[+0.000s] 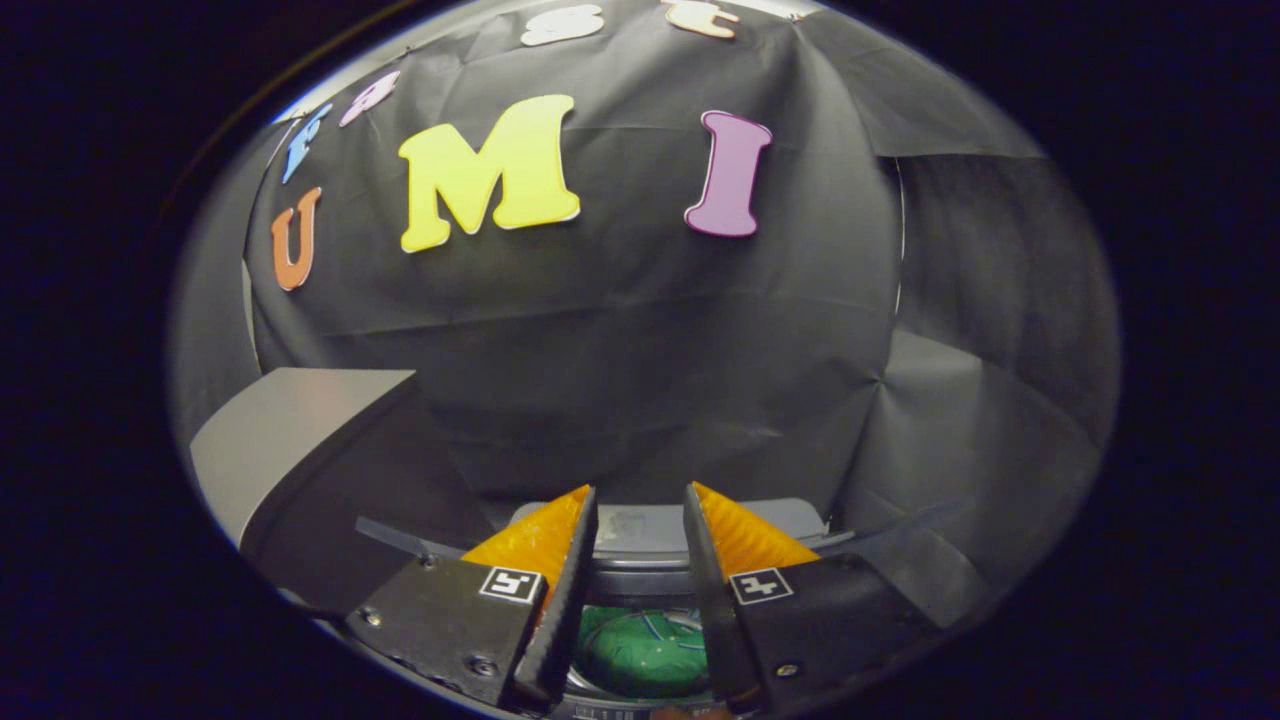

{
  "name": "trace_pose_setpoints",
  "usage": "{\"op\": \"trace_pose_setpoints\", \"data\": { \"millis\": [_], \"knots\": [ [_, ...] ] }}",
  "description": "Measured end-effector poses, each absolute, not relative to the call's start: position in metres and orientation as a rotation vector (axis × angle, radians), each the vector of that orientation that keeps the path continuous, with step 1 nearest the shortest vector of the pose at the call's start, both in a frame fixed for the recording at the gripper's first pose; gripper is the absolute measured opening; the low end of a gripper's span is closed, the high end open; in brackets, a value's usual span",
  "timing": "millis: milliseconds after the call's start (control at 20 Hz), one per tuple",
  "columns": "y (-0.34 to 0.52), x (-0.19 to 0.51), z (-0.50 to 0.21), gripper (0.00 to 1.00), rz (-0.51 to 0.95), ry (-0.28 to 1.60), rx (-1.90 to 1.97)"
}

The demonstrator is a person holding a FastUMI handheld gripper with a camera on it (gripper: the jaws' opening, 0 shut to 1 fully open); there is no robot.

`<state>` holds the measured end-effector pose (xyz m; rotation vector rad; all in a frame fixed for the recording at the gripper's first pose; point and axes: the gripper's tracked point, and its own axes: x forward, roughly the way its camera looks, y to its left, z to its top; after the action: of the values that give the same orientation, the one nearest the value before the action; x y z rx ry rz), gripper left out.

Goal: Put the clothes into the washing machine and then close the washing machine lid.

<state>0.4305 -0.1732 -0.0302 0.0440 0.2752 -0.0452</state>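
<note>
My gripper [640, 490] hangs over a grey washing machine [650, 532], its fingers parted and holding nothing. Down between the fingers I see a green garment [640, 655] lying inside the machine's drum, below the fingertips. The back edge of the machine's top lies just beyond the fingertips. To the left of the fingers the machine's lid [290, 430] stands raised, a grey panel with a dark underside.
The booth's black cloth wall [640, 350] rises close behind the machine and folds round on the right side. The raised lid takes up the space left of the opening.
</note>
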Motion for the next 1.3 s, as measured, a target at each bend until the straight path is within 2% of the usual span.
{"op": "trace_pose_setpoints", "data": {
  "millis": [50,200,400,600,1000,1300],
  "knots": [
    [-0.175,0.426,-0.042,0.55,-0.053,0.308,0.058],
    [-0.181,0.406,-0.075,0.9,-0.067,0.373,0.112],
    [-0.19,0.391,-0.103,0.9,-0.09,0.421,0.104],
    [-0.191,0.388,-0.097,0.9,-0.091,0.41,0.105],
    [-0.178,0.372,-0.021,0.9,-0.027,0.227,0.076],
    [-0.156,0.312,0.039,0.9,0.003,0.07,0.029]
  ]
}}
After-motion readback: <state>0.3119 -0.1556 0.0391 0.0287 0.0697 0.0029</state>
